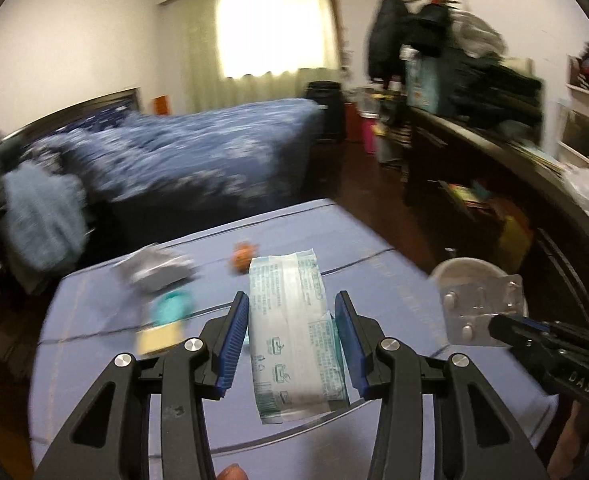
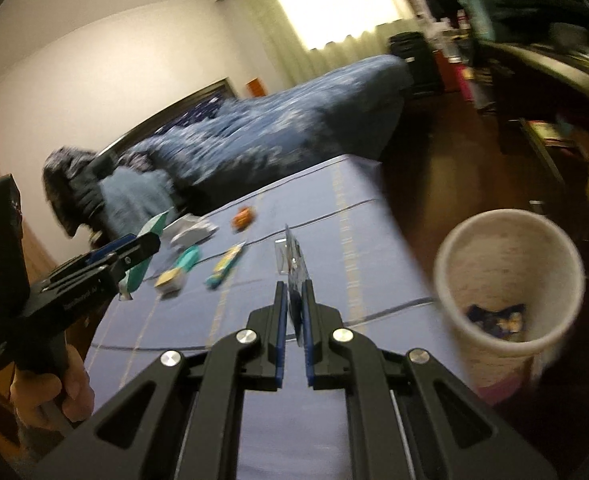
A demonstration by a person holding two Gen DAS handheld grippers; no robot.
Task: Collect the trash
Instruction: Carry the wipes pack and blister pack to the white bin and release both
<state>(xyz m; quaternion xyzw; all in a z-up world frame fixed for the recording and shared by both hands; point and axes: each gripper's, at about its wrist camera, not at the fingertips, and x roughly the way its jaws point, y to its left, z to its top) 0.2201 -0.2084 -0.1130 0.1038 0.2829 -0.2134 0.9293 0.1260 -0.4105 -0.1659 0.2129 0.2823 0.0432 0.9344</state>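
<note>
Two claws are each carrying trash: the left claw (image 1: pixel 292 338) is gripping a wipes packet (image 1: pixel 294 332), the right claw (image 2: pixel 294 312) is pinching a pill blister (image 2: pixel 294 268). Next, I think, both are needing to drop them into the bin (image 2: pixel 510 280) beside the surface (image 2: pixel 354 240).

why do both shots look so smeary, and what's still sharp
Left wrist view: bed and shelves streak with motion blur, window blows out white, while the left tool and its wipes packet stay crisp. Right wrist view: bin and table litter smear; right tool and pill blister stay sharp.
</note>
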